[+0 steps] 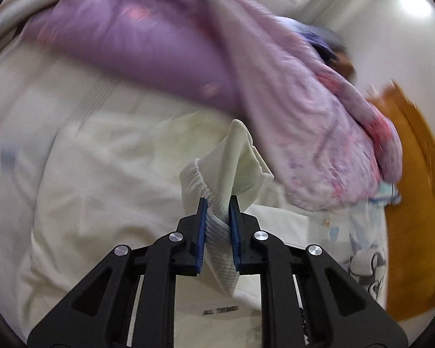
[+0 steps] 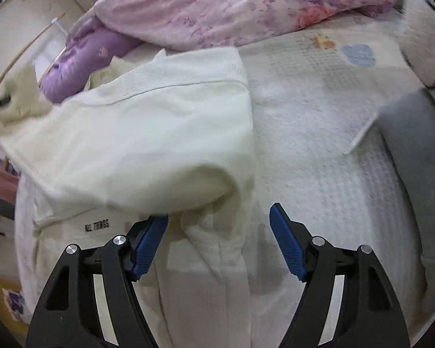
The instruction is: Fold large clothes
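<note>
A cream sweatshirt (image 2: 148, 133) is spread on a white bedspread (image 2: 319, 145), and a fold looks to be in progress: part of the garment is doubled over its printed front, where the lettering (image 2: 97, 226) stays uncovered. In the left wrist view, a ribbed edge (image 1: 220, 232) of the sweatshirt is pinched between the blue pads (image 1: 201, 232) of the left gripper (image 1: 218, 203), whose jaws are closed tight on the cloth. The right gripper (image 2: 219, 211) is held with its jaws wide apart just above the near edge of the garment, with nothing between its pads (image 2: 287, 249). The next move is judged to call for the held edge to be carried across and laid flat, while the free side is pinned or taken up by the right gripper. A purple flowered quilt (image 2: 232, 5) is bunched at the far side of the bed. No container can be seen in either view.
</note>
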Available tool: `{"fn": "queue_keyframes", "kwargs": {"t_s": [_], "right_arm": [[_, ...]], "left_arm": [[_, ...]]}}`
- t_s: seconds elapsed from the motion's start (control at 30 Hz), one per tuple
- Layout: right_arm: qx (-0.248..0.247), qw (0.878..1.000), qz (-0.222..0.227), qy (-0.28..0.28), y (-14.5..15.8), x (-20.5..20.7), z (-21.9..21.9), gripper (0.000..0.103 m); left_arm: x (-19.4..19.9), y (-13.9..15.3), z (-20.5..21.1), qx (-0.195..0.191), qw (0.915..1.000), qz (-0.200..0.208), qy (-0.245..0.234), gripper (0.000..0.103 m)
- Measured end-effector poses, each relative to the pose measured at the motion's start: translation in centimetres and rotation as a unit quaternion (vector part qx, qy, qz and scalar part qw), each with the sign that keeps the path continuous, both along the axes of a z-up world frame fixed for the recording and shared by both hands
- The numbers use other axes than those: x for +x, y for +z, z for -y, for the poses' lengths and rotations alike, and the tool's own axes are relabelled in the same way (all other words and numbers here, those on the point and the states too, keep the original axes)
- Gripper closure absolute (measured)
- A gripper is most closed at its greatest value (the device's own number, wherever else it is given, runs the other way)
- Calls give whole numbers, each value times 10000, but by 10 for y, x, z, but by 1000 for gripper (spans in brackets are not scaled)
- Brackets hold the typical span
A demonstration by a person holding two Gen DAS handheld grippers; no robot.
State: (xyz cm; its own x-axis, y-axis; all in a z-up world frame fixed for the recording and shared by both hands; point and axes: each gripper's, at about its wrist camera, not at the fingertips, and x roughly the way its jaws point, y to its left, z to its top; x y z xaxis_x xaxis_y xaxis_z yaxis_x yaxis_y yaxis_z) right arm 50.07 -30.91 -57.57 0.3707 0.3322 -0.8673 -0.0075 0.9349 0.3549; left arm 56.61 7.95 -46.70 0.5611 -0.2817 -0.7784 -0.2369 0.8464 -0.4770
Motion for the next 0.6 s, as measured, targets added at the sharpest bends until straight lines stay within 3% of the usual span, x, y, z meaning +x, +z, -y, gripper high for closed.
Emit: {"fn": "queue_keyframes", "kwargs": {"t_s": [0.13,0.2,0.27,0.37,0.53,0.6], "right_arm": [[-89,9997,-141,166,-7,10,-17,31],[-483,9985,12,239,-8,7,-25,31],[-754,9971,100,-22,-4,2,-20,32],[-575,9970,134,-494,-2,-8,-1,35],[-307,9950,-321,-897,-18,-21,14,35],[-168,9927,-462,-1104,-23,-28,22,34]], "left_arm": [[-28,-34,-62,-739,9950,-138,652,90],[-44,-42,-84,-981,9913,-33,880,90],[-56,-54,-109,-1194,9861,0,1154,90],[-67,-74,-130,-1415,9817,-69,1275,91],[-83,-118,-143,-1585,9758,-467,1432,91],[-93,-129,-144,-1835,9697,-564,1508,91]]}}
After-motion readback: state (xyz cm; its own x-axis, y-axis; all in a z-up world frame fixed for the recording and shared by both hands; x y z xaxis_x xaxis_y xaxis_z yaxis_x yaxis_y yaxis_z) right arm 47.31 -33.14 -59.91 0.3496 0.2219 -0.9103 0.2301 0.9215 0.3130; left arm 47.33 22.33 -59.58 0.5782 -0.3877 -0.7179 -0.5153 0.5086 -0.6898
